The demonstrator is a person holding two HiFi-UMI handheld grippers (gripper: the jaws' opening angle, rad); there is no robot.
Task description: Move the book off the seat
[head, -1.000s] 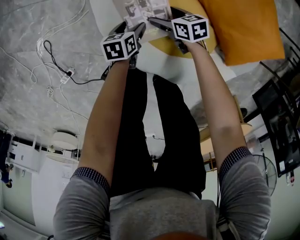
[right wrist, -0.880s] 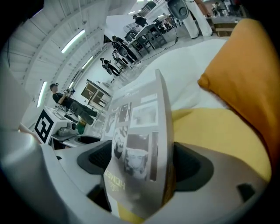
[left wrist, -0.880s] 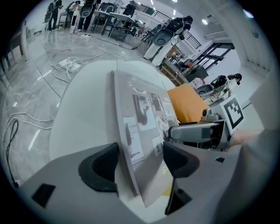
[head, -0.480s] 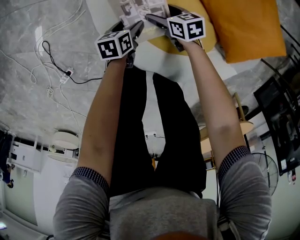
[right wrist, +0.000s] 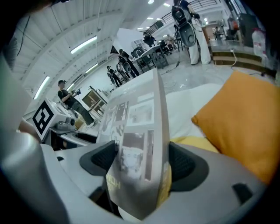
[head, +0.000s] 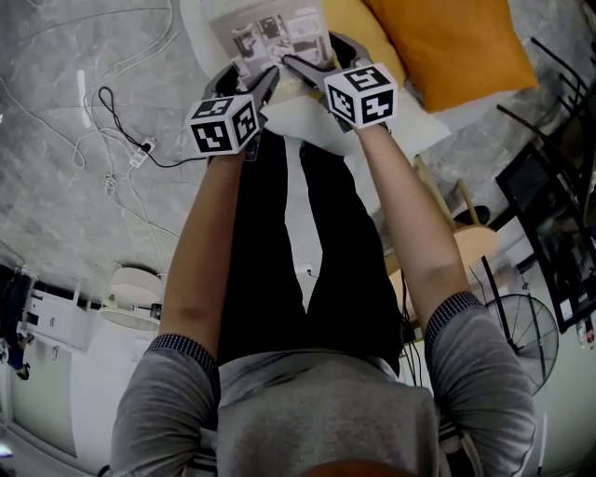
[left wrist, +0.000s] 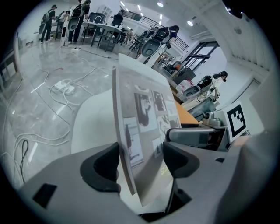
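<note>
**Book clamped by both grippers over the seat**

The grey marbled floor fills the left of your head view. The white seat lies at the far end of your reach, past your knees. An orange cushion rests on the seat's far right. A yellow cushion shows just left of it, partly tucked beneath.

Both your forearms stretch side by side toward the seat. The book lies between the grippers at the seat's near part, just left of the yellow cushion. Its picture-printed cover faces up at you. From each gripper view it stands tilted on edge, with its near corner hanging over the gripper body and the seat behind it. From above you cannot tell whether its far end touches the seat.

Your left gripper has its pads closed on the book's near edge, toward the left corner. Your right gripper sits just beside it, holding the same edge further right. The right jaws have just been closing. They stand wide with the book filling the gap, a pad against each face.

Loose cables trail over the floor, left of your left arm.
</note>
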